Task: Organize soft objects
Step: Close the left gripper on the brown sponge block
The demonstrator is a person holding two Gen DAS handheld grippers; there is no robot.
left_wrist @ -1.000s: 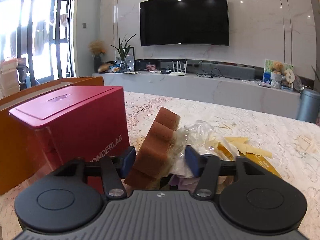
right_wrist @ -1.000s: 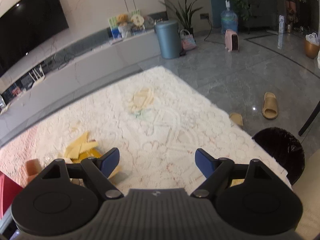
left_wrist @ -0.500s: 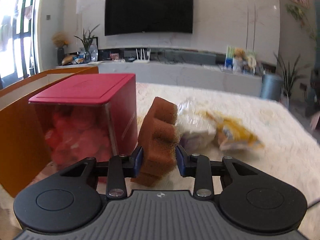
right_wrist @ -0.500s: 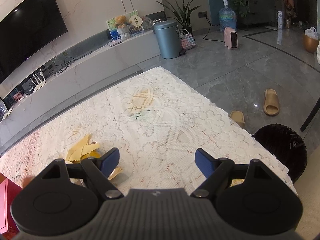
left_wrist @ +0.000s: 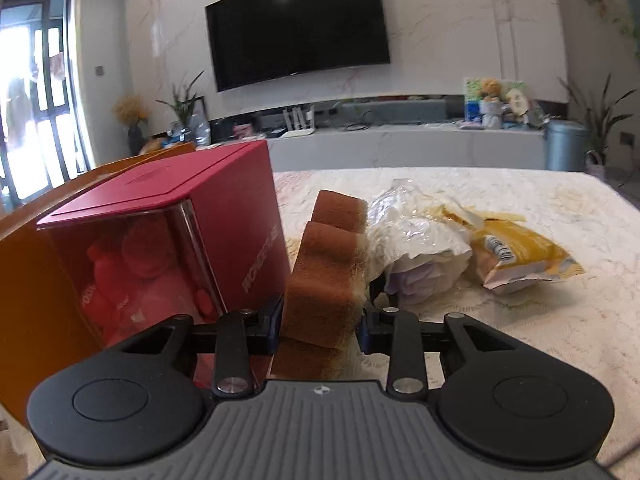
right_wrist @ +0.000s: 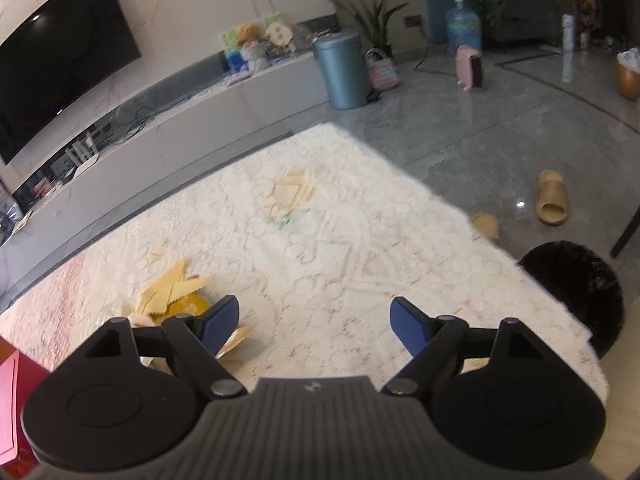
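Just right of the red box (left_wrist: 168, 240), the brown sponge (left_wrist: 326, 276) stands tilted on end between the blue pads of the left gripper (left_wrist: 320, 322), which press into both its flanks. Judging from this, the step is lifting the sponge clear; it will go best with a firm but modest squeeze (foam gives and can slip), raised straight before swinging toward the orange container (left_wrist: 36, 280) behind the box. Further right of the box lie a crumpled plastic bag (left_wrist: 416, 248) and a yellow packet (left_wrist: 524, 256). The right gripper (right_wrist: 316, 320) hangs with jaws wide, gripping nothing.
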